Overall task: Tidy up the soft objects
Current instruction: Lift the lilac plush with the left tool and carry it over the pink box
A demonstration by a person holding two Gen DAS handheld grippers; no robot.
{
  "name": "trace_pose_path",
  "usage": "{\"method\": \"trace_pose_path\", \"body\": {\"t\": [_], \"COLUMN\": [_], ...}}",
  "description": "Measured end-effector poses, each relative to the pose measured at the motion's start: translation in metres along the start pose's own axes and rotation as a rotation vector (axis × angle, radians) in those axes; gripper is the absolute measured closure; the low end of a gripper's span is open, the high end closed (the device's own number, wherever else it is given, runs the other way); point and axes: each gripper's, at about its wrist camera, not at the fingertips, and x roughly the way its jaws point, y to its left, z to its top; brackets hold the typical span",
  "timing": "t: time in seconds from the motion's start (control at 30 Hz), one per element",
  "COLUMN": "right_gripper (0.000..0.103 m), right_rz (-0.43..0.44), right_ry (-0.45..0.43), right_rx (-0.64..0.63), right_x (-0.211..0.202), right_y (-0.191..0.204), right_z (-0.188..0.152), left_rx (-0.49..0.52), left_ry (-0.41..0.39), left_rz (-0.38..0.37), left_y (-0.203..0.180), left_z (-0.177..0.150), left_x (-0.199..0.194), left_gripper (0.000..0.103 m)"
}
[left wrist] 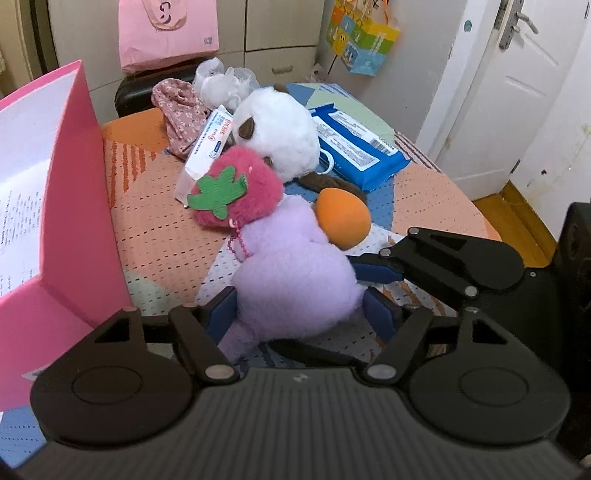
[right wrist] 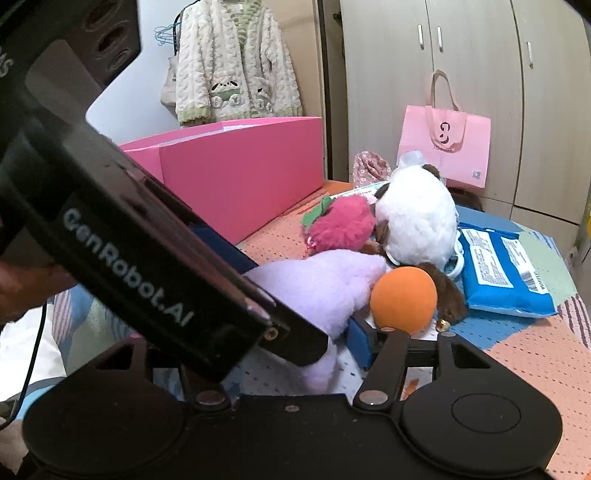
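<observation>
A lilac plush toy [left wrist: 291, 273] with an orange ball part [left wrist: 341, 218] lies on the patterned bed cover. My left gripper [left wrist: 301, 314] has its blue pads against both sides of the lilac body, shut on it. A pink strawberry plush [left wrist: 236, 184] and a white fluffy plush [left wrist: 280, 125] lie just beyond. My right gripper [left wrist: 373, 271] reaches in from the right, its blue pad against the lilac plush; in the right wrist view the lilac plush [right wrist: 325, 284] lies between its fingers, and the left gripper's body hides its left finger.
An open pink box [left wrist: 70, 206] stands at the left, also in the right wrist view [right wrist: 240, 166]. A blue wipes pack [left wrist: 354, 144], a white tissue pack [left wrist: 207, 144], floral cloth [left wrist: 181, 110] and a pink bag [left wrist: 166, 33] lie behind. The bed edge falls off at the right.
</observation>
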Motion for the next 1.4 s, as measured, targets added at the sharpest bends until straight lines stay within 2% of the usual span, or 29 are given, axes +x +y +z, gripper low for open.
{"method": "trace_pose_path", "body": {"t": [0.13,0.57,0.93,1.4], "right_gripper": [0.043,0.045,0.045,0.044], "right_rz": [-0.016,-0.140,-0.136,-0.067], "right_ry": [0.013,0.035,0.059,0.049], "right_rx": [0.006,-0.075,-0.056,-0.089], "right_x": [-0.004,-0.031,-0.050,-0.069], "right_y": [0.005,0.028,0.043,0.082], "right_z": [0.002,0.013,0.022,0.024], "left_rx": [-0.016,0.021,0.019,0.030], "left_ry": [-0.013,-0.085,-0.065,-0.034], "left_rz": [-0.016,-0.064,-0.057,-0.013], "left_y": [0.002,-0.012,-0.021,-0.021], "left_z": [-0.004,-0.011,-0.017,-0.044], "left_x": [-0.004,-0.025,-0.046,-0.088], "left_gripper": [0.034,0.034,0.034,0.034]}}
